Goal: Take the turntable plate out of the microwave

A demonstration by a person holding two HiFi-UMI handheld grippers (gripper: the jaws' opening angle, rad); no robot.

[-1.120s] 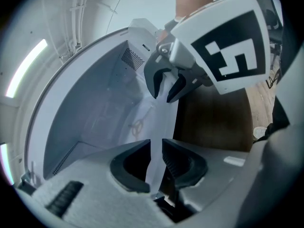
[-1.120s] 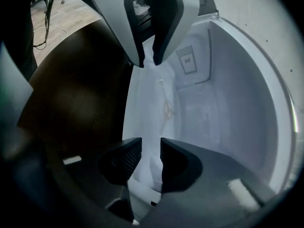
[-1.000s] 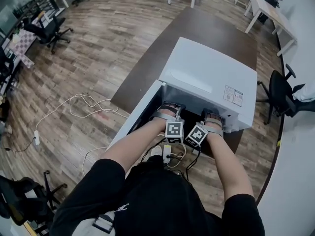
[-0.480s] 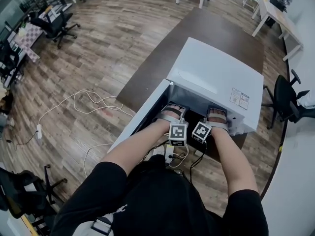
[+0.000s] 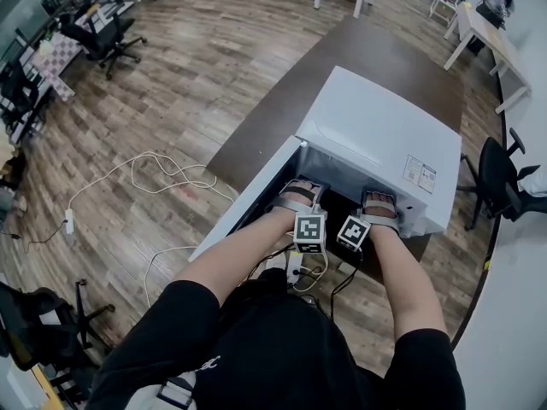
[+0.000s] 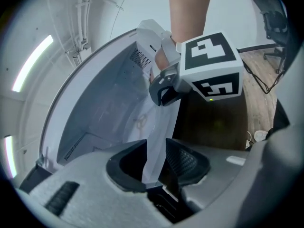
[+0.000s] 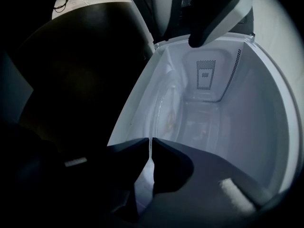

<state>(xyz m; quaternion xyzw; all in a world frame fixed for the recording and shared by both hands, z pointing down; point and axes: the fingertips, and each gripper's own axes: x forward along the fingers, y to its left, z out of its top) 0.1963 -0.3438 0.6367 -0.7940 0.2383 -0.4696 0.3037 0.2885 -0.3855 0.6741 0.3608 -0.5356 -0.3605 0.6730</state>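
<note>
Nearest us, the person's arms (image 5: 246, 259) reach fwd from a black shirt into the open microwave (image 5: 376, 139). The left hand-held gripper (image 6: 155, 151) has its jaws spread and opening. The rim of the glass turntable plate (image 7: 167, 109) runs btwn them, and the pads don't look pressed on it. Just beside it, the right hand-held gripper (image 7: 151, 148) has jaws closing, nearly together, pinching the plate's thin rim. The plate is inside the microwave cavity, w/ its near rim at the front opening, and we see its centre hub mark thru the glass. The microwave door (image 5: 244, 202) stands open on the left side. The white microwave sits at the near end of a dark brown table (image 5: 385, 49). Farther out is a wood floor (image 5: 197, 75) w/ white cables (image 5: 158, 173) lying on it, and office chairs (image 5: 107, 37) stand at the far left.
</note>
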